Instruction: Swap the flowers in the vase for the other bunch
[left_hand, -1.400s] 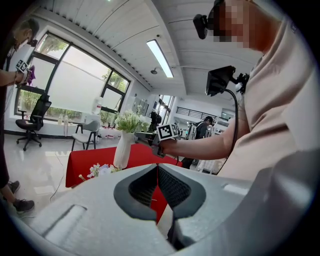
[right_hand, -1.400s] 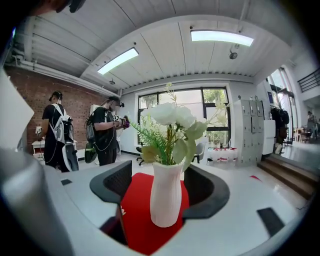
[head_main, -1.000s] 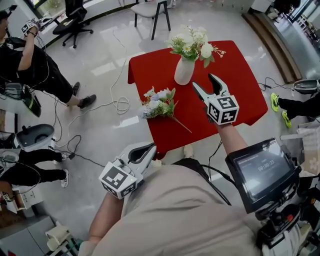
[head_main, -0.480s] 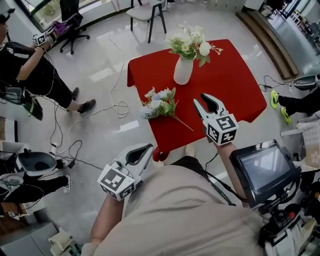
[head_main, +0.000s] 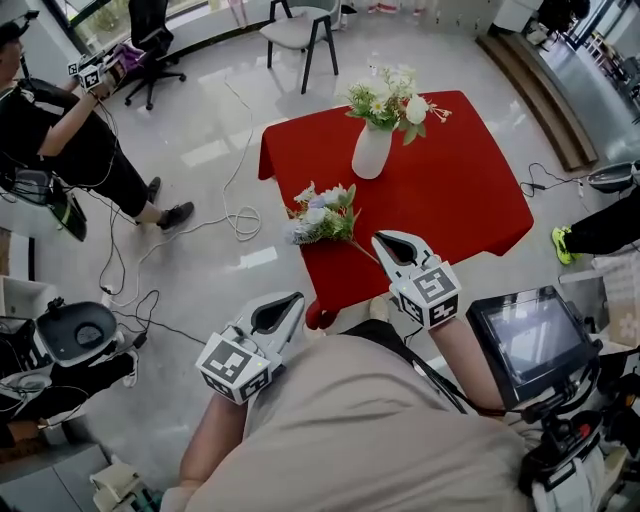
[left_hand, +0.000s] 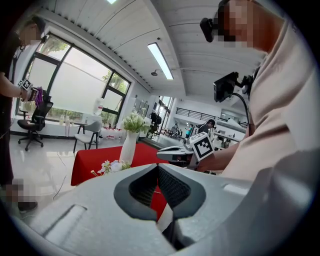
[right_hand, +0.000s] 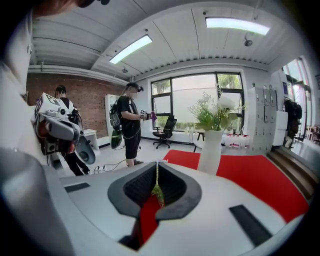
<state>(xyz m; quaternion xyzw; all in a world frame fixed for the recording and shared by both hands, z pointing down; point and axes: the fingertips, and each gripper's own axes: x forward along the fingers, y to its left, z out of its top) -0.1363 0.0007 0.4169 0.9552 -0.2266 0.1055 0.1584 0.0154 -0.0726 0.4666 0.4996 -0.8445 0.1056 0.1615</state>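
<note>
A white vase (head_main: 371, 150) with white and green flowers (head_main: 392, 100) stands at the far side of the red table (head_main: 470, 190). The other bunch (head_main: 322, 212) lies near the table's left edge, its stem running toward me. My right gripper (head_main: 388, 243) sits low over the stem's end. Its jaws are closing, tips together, and a thin green stem (right_hand: 158, 192) shows in the slit between the pads. My left gripper (head_main: 290, 305) hangs off the table above the floor, shut with nothing in it. The left gripper view shows the vase (left_hand: 128, 147) and the lying bunch (left_hand: 107, 166) ahead.
A person in black (head_main: 60, 130) stands at the left, and white and black cables (head_main: 235, 205) trail over the floor. A grey chair (head_main: 300, 30) stands beyond the table. A screen unit (head_main: 530, 340) sits close at my right.
My right gripper has drawn back from beside the vase to the table's near edge and its jaws have gone from wide apart to together. The left gripper has stayed put.
</note>
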